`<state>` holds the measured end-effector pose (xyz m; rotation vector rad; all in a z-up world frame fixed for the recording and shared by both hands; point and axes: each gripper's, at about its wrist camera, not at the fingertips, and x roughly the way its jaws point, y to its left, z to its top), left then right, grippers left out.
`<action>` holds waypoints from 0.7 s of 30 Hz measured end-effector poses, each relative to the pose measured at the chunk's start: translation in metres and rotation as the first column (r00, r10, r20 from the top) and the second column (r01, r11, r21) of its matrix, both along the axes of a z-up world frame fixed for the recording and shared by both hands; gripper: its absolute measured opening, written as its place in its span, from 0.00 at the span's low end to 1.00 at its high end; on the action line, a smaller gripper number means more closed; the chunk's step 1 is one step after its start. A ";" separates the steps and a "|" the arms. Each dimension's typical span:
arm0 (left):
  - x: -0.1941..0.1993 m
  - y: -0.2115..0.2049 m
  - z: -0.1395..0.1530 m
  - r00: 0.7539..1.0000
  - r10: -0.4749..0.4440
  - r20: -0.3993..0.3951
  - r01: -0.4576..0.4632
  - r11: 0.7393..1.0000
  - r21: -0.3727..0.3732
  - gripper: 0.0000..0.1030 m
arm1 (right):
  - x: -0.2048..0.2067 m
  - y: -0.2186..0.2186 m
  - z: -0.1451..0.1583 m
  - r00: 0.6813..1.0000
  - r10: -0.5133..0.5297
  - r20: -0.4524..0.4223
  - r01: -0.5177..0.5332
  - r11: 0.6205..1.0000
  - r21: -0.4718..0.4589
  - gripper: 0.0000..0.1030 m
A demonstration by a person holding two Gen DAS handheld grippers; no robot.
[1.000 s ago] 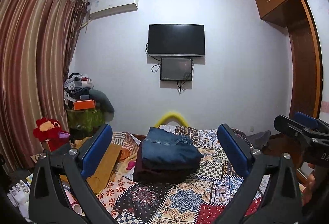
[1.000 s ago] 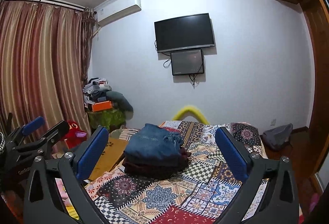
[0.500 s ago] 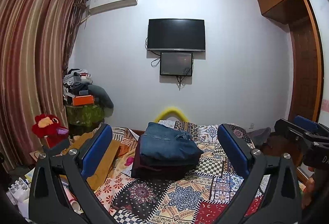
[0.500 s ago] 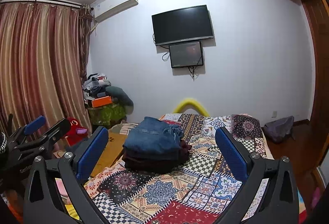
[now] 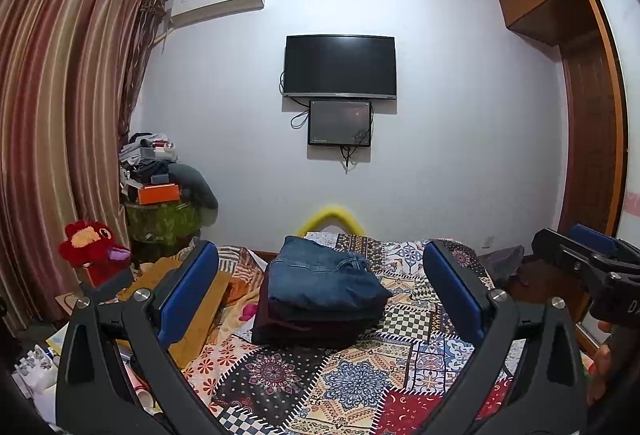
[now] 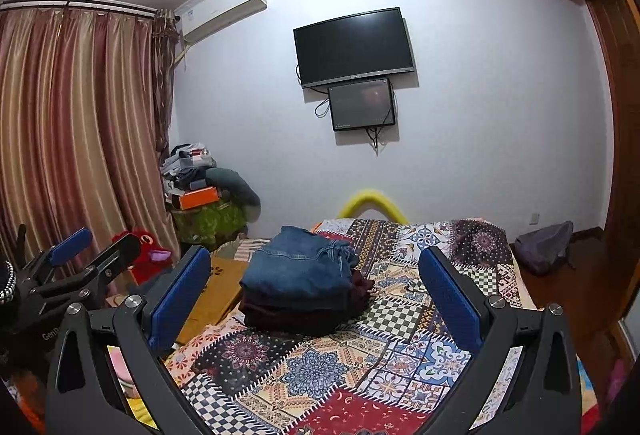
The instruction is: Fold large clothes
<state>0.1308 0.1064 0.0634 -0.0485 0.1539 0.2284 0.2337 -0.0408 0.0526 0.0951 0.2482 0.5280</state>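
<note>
Folded blue jeans (image 5: pixel 320 277) lie on top of a stack of folded dark clothes (image 5: pixel 308 327) on the patchwork bedspread (image 5: pixel 352 383). The same jeans (image 6: pixel 298 273) and dark stack (image 6: pixel 296 315) show in the right wrist view on the bedspread (image 6: pixel 320 375). My left gripper (image 5: pixel 320 299) is open, held above the bed and short of the stack, nothing between its blue pads. My right gripper (image 6: pixel 314 297) is open too, also back from the stack and holding nothing. Each gripper appears at the edge of the other's view.
A wall TV (image 5: pixel 340 65) with a smaller screen under it faces the bed. Striped curtains (image 5: pixel 60 135) hang at left. A cluttered pile with an orange box (image 5: pixel 158 193), a red plush toy (image 5: pixel 94 247) and a cardboard piece (image 5: pixel 200 299) crowd the left side. A grey bag (image 6: pixel 544 247) lies on the floor by the wardrobe.
Both cameras have tipped slightly upward, so the stack and the bed sit a little lower in each view. Both grippers stay open and the clothes have not moved.
</note>
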 end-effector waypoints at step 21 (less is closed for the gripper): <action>-0.003 0.002 -0.001 1.000 -0.006 0.008 0.006 1.000 -0.022 1.00 | -0.004 0.008 0.001 1.000 0.002 0.007 -0.002 1.000 -0.030 1.00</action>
